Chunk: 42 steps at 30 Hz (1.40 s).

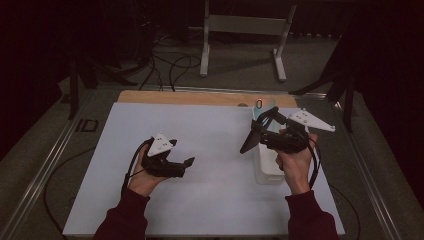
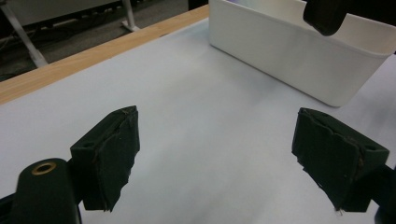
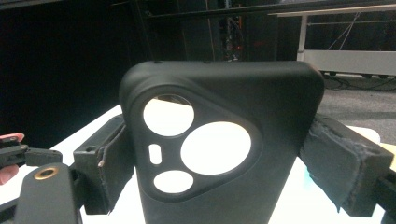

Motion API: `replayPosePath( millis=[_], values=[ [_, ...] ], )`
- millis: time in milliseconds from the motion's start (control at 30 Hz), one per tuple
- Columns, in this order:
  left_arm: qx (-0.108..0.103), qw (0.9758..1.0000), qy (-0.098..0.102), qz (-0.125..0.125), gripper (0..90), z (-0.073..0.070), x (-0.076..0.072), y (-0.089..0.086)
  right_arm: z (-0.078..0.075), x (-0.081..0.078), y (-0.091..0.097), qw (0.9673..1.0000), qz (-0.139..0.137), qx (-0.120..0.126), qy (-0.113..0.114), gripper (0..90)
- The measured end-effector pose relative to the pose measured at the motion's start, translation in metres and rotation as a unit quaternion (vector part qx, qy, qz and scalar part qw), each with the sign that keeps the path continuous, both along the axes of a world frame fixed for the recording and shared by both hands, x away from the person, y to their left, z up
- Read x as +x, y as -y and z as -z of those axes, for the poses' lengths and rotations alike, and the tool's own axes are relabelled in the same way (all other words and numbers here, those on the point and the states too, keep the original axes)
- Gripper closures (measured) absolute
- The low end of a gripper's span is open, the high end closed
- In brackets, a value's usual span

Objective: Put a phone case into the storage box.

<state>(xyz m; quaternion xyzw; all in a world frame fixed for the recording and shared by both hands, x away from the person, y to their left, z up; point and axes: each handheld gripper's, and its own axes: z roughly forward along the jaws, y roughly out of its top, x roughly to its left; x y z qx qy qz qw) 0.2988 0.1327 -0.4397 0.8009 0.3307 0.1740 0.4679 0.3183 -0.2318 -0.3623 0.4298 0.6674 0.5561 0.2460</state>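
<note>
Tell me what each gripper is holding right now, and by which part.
The right gripper clamps a black phone case by its two long side edges. The left gripper is open, holding nothing.

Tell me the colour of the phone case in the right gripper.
Black, matte; the phone case shows best in the right gripper view.

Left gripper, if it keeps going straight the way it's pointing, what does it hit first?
Probably the white bin. The left gripper has open, empty jaws aimed across bare white table sheet toward the bin's side wall; depth is hard to judge.
</note>
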Motion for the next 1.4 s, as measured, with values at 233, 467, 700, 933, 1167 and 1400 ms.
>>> replayPosePath(
  millis=[233, 467, 700, 933, 1167, 1400],
  values=[
    [0.000, 0.9999, 0.008, -0.014, 15.0, -0.001, 0.000, -0.013, -0.003, 0.003, 0.003, 1.0000, 0.006, -0.004, 0.005, 14.6],
    [0.000, 0.9997, 0.010, -0.024, 14.8, -0.001, -0.002, -0.024, -0.003, 0.007, 0.005, 0.9999, 0.014, -0.009, 0.005, 14.6],
    [0.001, 0.9994, 0.017, -0.029, 14.7, -0.002, -0.003, -0.035, -0.004, 0.011, 0.009, 0.9995, 0.024, -0.018, 0.009, 14.7],
    [0.002, 0.9988, 0.029, -0.040, 10.1, -0.002, -0.005, -0.043, -0.005, 0.016, 0.012, 0.9992, 0.036, -0.019, 0.007, 14.7],
    [0.014, 0.9976, 0.035, -0.057, 4.3, 0.002, -0.010, -0.052, -0.004, 0.023, 0.017, 0.9985, 0.051, -0.019, 0.006, 14.7],
    [0.025, 0.9964, 0.036, -0.073, 0.0, 0.006, -0.012, -0.058, -0.001, 0.030, 0.018, 0.9974, 0.066, -0.027, 0.005, 14.7]
  ],
)
